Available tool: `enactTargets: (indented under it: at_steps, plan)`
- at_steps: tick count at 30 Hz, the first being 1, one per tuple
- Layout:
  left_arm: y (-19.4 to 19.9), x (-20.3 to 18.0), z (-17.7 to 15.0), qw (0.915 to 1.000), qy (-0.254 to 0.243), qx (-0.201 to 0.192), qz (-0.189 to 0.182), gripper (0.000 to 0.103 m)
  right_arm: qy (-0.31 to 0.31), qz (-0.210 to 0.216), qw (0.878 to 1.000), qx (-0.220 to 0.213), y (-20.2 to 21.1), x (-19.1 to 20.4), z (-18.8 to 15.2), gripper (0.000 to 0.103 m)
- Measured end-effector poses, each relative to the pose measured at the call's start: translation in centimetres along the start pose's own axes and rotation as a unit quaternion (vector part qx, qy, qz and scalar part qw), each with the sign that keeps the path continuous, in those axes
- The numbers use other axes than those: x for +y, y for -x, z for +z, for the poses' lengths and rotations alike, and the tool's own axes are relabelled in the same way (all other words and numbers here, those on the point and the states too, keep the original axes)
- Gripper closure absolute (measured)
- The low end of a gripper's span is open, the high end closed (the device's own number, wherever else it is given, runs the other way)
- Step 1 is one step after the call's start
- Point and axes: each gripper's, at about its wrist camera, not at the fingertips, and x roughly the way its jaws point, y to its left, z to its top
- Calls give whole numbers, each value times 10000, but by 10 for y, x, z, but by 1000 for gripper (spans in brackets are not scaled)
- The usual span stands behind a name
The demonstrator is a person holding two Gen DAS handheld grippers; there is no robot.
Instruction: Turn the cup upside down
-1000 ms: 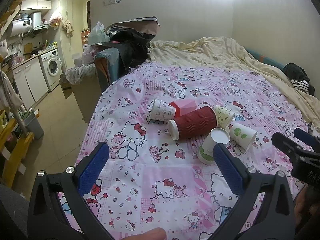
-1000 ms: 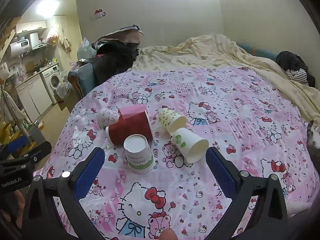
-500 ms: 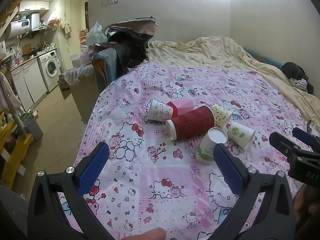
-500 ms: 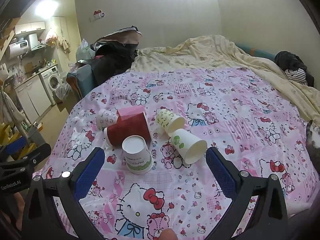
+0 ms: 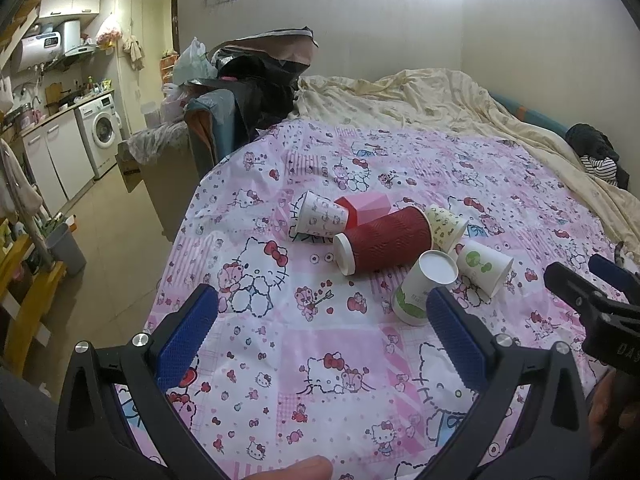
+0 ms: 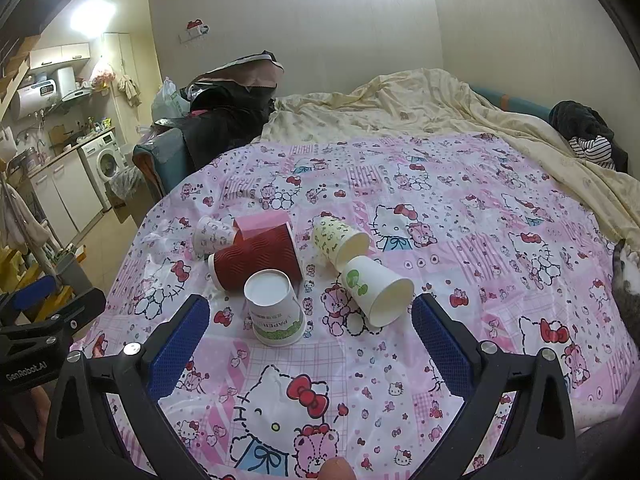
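Observation:
Several paper cups lie clustered on a pink cartoon-print sheet (image 6: 460, 208). A white cup with green print (image 6: 274, 308) (image 5: 422, 292) stands upside down, base up. A red ribbed cup (image 6: 256, 262) (image 5: 384, 240), a white green-dot cup (image 6: 376, 294) (image 5: 482, 266), a yellow patterned cup (image 6: 338, 238) (image 5: 446, 224), a pink cup (image 6: 260, 224) and a small white printed cup (image 6: 212, 234) (image 5: 320, 218) lie on their sides. My left gripper (image 5: 324, 324) and right gripper (image 6: 310, 330) are both open and empty, held short of the cups.
A cream duvet (image 6: 420, 104) is bunched at the bed's far end. A chair piled with dark bags (image 5: 248, 92) stands at the bed's left. A kitchen with a washing machine (image 5: 102, 132) lies beyond. A cat's fur (image 6: 626, 280) shows at the right edge.
Both grippers drifted slightly, so the cups shift a little in view. The cups themselves have not moved, and both grippers stay open.

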Motion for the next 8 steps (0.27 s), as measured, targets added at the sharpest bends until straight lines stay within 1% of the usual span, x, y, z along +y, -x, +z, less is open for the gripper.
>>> enactTargets:
  at_steps: [8]
  plan:
    - [0,1,0,10000,-34,-29,-51,0,-6,-21,10000,31,-3,1,0,0]
